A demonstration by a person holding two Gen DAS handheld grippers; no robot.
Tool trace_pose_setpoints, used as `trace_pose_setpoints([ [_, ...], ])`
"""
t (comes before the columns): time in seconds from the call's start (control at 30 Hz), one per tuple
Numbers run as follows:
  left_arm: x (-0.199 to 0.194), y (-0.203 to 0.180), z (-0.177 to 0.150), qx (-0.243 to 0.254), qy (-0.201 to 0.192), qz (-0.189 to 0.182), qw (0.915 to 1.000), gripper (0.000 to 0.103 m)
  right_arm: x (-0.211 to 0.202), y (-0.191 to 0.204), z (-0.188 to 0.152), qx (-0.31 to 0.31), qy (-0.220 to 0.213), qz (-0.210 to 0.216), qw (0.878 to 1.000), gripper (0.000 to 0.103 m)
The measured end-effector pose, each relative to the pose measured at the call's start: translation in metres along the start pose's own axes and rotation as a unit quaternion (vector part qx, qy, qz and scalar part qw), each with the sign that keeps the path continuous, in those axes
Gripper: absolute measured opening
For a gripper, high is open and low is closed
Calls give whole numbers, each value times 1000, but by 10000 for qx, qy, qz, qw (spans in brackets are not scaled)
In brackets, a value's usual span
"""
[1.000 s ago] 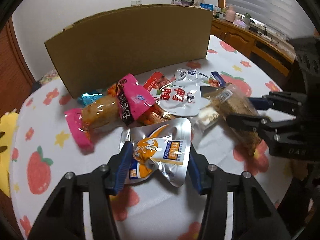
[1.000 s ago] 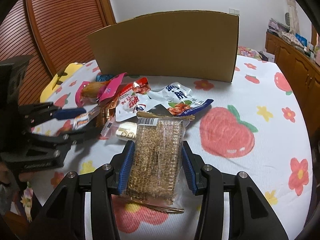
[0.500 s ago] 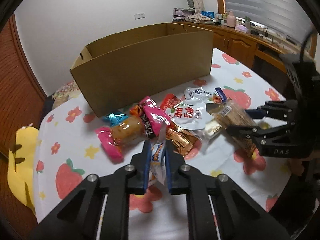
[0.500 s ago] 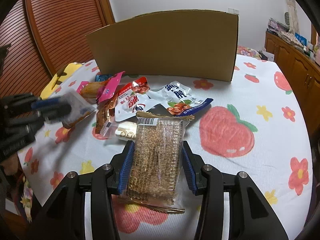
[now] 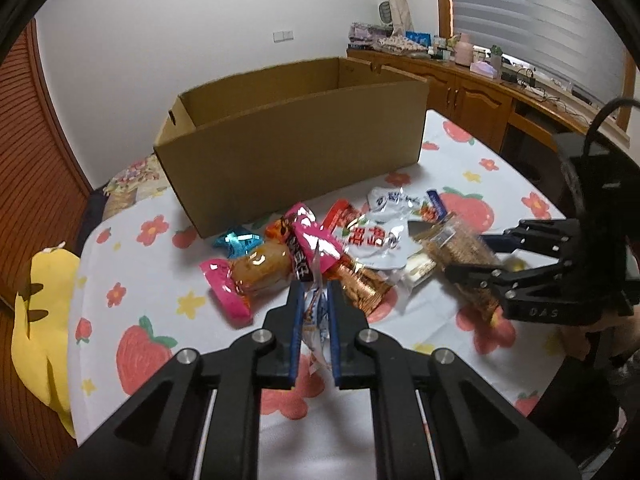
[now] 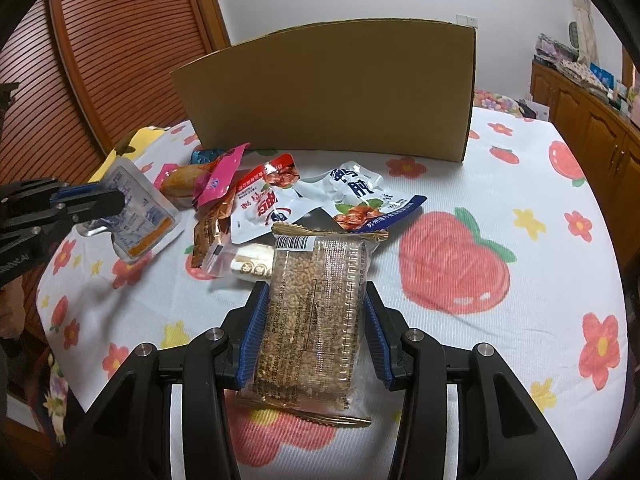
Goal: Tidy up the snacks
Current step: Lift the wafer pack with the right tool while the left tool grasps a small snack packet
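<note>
Left hand-held gripper (image 5: 314,312) clamped on crinkly silver foil pouch (image 6: 136,216); right hand-held gripper (image 6: 314,328) around clear grainy bar (image 6: 316,312).

A white wall (image 5: 180,32) with a switch plate (image 5: 282,35) is seen ahead of the left tongs. To their right, wooden cabinets (image 5: 472,96) are set under a slatted window blind (image 5: 532,28). A ribbed wooden door (image 6: 132,52) is seen left of the right tongs.
</note>
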State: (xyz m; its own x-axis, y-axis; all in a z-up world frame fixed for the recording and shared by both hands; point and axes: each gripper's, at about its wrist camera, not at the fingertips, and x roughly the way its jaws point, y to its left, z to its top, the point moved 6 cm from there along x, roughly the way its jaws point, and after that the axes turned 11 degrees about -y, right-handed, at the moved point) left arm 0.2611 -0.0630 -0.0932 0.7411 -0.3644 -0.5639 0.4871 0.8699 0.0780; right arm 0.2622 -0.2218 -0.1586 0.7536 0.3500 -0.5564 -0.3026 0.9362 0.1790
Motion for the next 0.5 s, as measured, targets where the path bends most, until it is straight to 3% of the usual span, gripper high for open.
trace_pose_setpoints([
  [0.5, -25, -13, 37, -198, -699, -240, 9971, 8, -6, 2, 2, -59, -193, 60, 9998, 43],
])
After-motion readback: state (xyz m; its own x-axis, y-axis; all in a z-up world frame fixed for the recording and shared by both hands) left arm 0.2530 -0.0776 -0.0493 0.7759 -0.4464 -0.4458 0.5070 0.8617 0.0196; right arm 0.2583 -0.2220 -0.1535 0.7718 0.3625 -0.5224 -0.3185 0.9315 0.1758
